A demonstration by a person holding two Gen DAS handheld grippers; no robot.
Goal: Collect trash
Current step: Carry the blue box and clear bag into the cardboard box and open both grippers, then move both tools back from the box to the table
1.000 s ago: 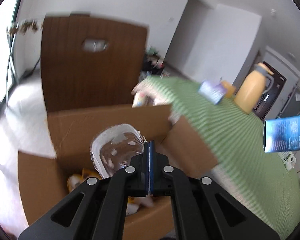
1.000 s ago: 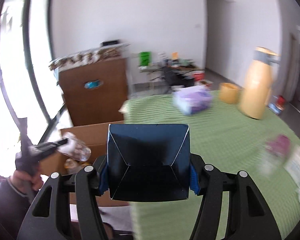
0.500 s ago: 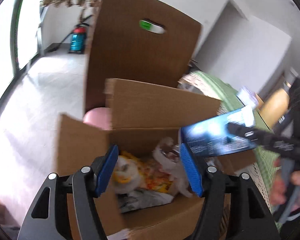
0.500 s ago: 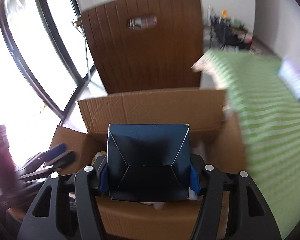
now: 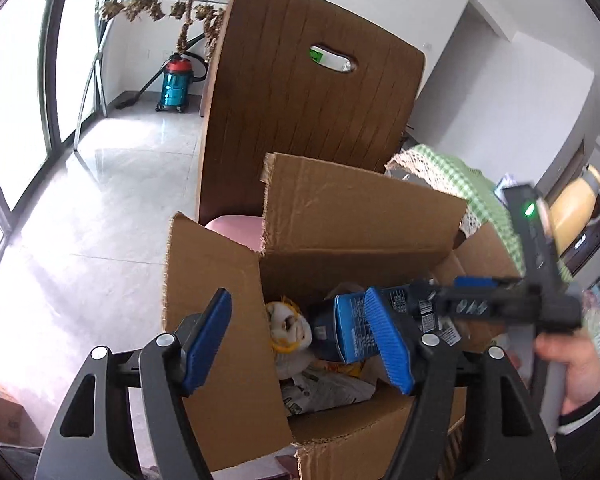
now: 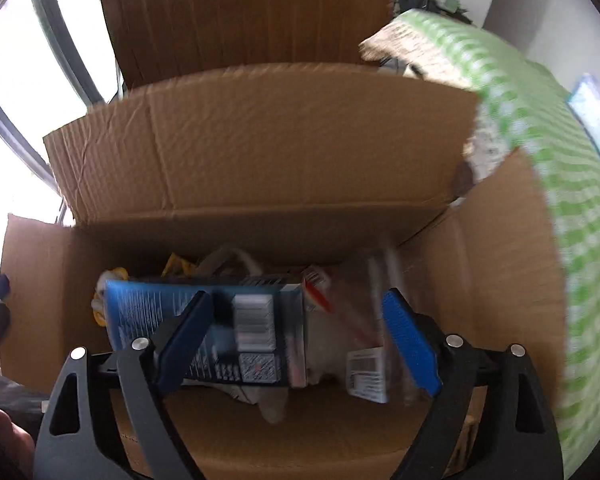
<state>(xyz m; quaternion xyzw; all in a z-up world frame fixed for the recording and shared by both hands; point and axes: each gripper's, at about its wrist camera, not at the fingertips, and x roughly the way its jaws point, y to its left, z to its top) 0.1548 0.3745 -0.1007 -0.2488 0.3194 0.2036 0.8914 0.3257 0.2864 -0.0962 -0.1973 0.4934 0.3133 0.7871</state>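
An open cardboard box (image 5: pixel 360 216) (image 6: pixel 260 148) holds trash: a blue carton (image 6: pixel 204 332) (image 5: pixel 352 328), a clear plastic container (image 6: pixel 364 320), crumpled white and yellow wrappers (image 5: pixel 292 328). My left gripper (image 5: pixel 304 344) is open and empty above the box's near left corner. My right gripper (image 6: pixel 300 340) is open above the box, with the blue carton lying loose in the box below it. In the left wrist view the right gripper (image 5: pixel 472 304) reaches in from the right, over the carton.
A brown wooden chair back (image 5: pixel 300 120) (image 6: pixel 240 12) stands behind the box, with a pink seat (image 5: pixel 236 228). A green checked tablecloth (image 6: pixel 560 160) (image 5: pixel 460 176) covers the table to the right. A vacuum cleaner (image 5: pixel 176 80) stands on the tiled floor at far left.
My right gripper opened and let go of the blue carton, which now lies in the box. My left gripper let go of the clear container earlier and stays open.
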